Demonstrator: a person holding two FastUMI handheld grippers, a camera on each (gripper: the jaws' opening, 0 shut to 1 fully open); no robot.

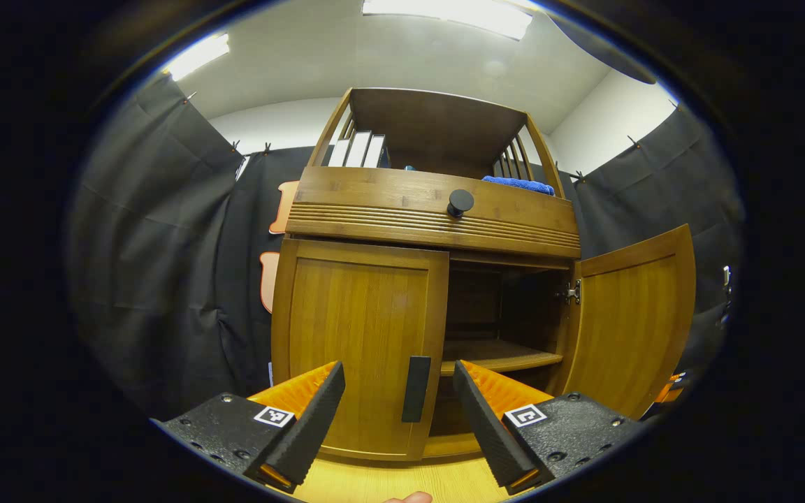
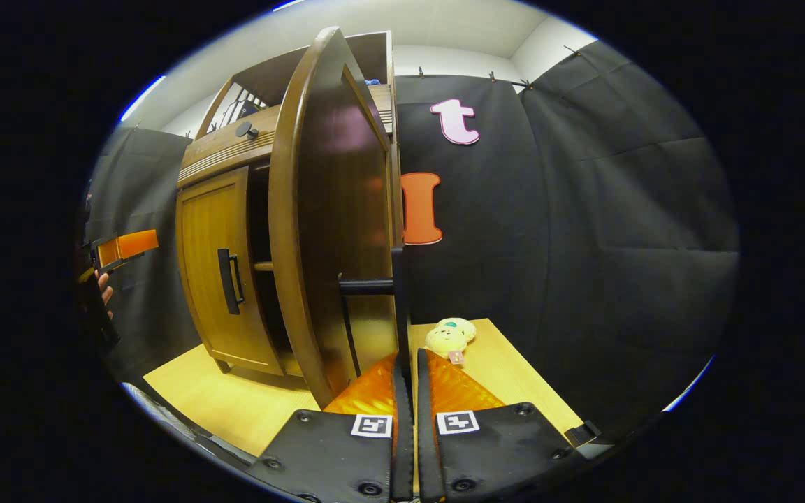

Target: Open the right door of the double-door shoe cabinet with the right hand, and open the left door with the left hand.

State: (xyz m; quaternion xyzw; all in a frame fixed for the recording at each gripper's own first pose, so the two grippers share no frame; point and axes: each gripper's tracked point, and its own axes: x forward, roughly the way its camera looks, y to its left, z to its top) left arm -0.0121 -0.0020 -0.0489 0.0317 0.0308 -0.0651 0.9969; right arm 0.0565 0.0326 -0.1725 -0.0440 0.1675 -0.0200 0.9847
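A staged recording booth is shown — black cloth is pinned up as walls beneath white room walls and ceiling strip lights. A home corner is mimicked by a wooden shoe cabinet set on a pale wood table — books are shelved above.

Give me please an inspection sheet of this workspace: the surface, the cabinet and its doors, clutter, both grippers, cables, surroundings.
Surface: wooden floor panel, bare in front of the cabinet.
Job's things: shoe cabinet; right door swung open, left door closed, its handle free.
Clutter: small plush toy on the floor by the wall; blue cloth and books on the top shelf.
Grippers: left gripper open, in front of the left door's handle; right gripper shut on right door handle.
Cables: nothing seen.
Surroundings: black cloth wall, white ceiling with lights.
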